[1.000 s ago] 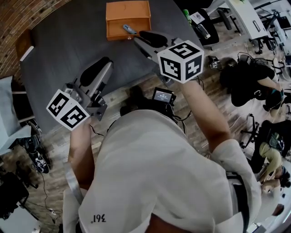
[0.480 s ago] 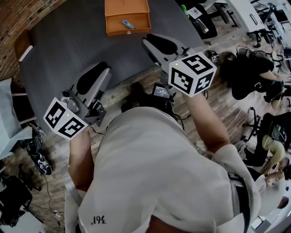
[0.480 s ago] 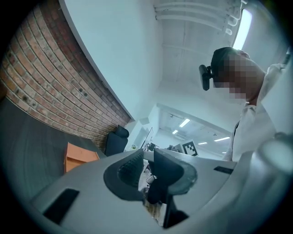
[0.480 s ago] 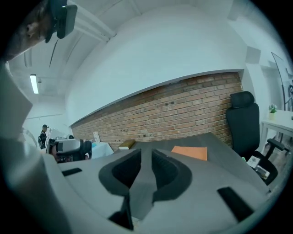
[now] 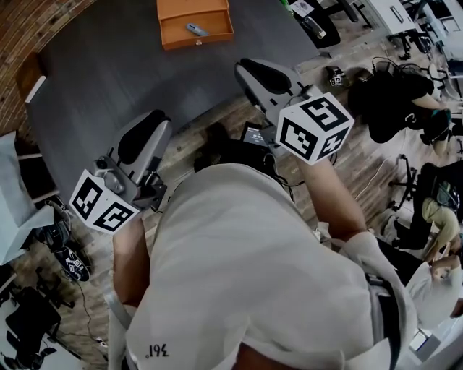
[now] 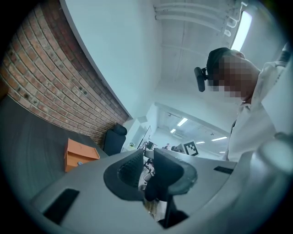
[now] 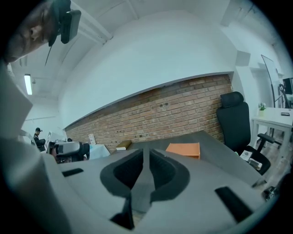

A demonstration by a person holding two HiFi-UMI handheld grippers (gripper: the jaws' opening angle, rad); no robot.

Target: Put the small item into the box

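Observation:
The orange box (image 5: 195, 22) stands open at the far side of the dark grey table (image 5: 108, 72). The small grey item (image 5: 195, 29) lies inside it. My right gripper (image 5: 251, 70) hangs over the table's near edge, well back from the box. Its jaws are closing to a narrow slit with nothing between them (image 7: 146, 153). The box (image 7: 184, 149) shows beyond them. My left gripper (image 5: 145, 130) hovers at the near left edge. Its jaws (image 6: 149, 155) stand slightly apart and empty, with the box (image 6: 78, 153) far off to their left.
A brick wall (image 7: 174, 109) runs behind the table. A black office chair (image 7: 233, 114) stands past its far end. A brown block (image 5: 29, 76) lies at the table's left corner. Desks, chairs and seated people (image 5: 405, 101) fill the floor to the right.
The right gripper has drawn back from the box toward the person, leaving the small item in it. The left gripper has sunk a little toward the body.

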